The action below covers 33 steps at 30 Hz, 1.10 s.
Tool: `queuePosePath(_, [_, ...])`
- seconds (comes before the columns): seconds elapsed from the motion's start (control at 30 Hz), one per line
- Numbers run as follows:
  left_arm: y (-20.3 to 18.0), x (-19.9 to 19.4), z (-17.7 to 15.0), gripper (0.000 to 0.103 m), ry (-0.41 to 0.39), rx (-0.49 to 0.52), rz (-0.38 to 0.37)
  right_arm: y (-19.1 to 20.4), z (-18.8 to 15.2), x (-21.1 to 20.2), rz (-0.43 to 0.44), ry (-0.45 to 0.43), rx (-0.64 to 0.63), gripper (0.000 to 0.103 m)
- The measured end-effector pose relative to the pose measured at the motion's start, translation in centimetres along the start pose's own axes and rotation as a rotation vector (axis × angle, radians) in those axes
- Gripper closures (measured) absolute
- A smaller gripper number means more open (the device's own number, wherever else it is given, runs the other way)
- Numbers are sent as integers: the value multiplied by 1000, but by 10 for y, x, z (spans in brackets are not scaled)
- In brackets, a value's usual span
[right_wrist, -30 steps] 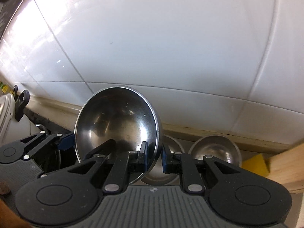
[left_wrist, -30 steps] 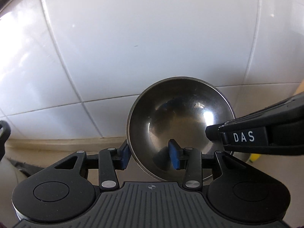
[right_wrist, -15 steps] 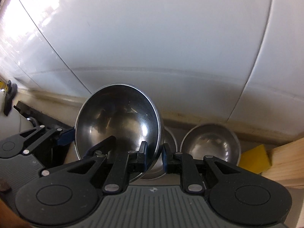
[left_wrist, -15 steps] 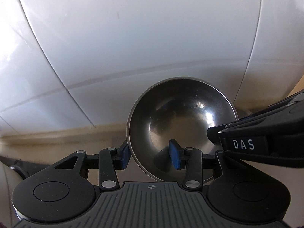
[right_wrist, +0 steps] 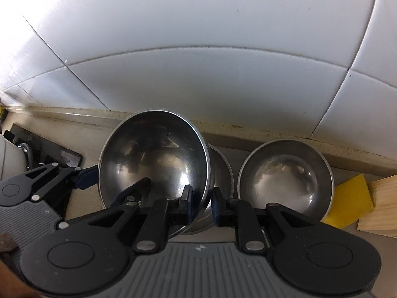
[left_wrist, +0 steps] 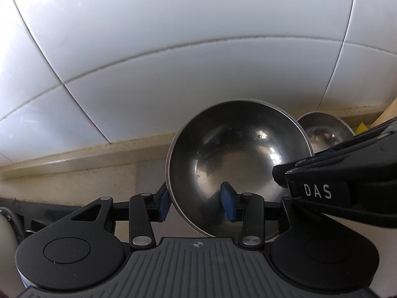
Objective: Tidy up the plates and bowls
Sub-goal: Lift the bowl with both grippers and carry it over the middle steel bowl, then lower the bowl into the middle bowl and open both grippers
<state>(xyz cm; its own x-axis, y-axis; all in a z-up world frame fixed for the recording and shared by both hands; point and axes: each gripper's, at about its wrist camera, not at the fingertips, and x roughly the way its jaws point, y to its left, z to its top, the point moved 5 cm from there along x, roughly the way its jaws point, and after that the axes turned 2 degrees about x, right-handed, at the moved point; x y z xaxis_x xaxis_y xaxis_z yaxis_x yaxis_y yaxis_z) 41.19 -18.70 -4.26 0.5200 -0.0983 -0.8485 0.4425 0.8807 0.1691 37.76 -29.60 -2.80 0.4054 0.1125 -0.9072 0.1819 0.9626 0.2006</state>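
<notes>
Steel bowl [left_wrist: 238, 168] hangs tilted above the counter [left_wrist: 74, 173], its hollow facing the cameras, pinched at its rim from both sides. The left gripper [left_wrist: 196, 201] clamps the rim's left edge between blue pads, one inside the bowl and one outside. The right gripper [right_wrist: 202, 206] grips the rim's right edge the same way. Behind the held bowl, partly hidden, a second bowl [right_wrist: 220, 164] sits on the counter, and just right of it a third bowl [right_wrist: 285, 178] stands upright. Right of the third bowl lie a yellow sponge [right_wrist: 349, 201] and a wooden board [right_wrist: 379, 208]. Beyond the held bowl rises a white tiled wall [right_wrist: 198, 37].
</notes>
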Motion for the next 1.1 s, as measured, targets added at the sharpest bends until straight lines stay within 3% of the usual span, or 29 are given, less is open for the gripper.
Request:
queuePosePath(0.23, [9,24,-11,61,31,11,-4,-1,-4,18,-13,36,2,103])
queuePosePath(0.6, [18,37,-17,60,24,17,7,-2,-1,15,-48,19,-13,98])
queuePosePath(1.1, [30,7,-6,52,-34,-18,16,-12,-6,-21,-49,-35,5,94])
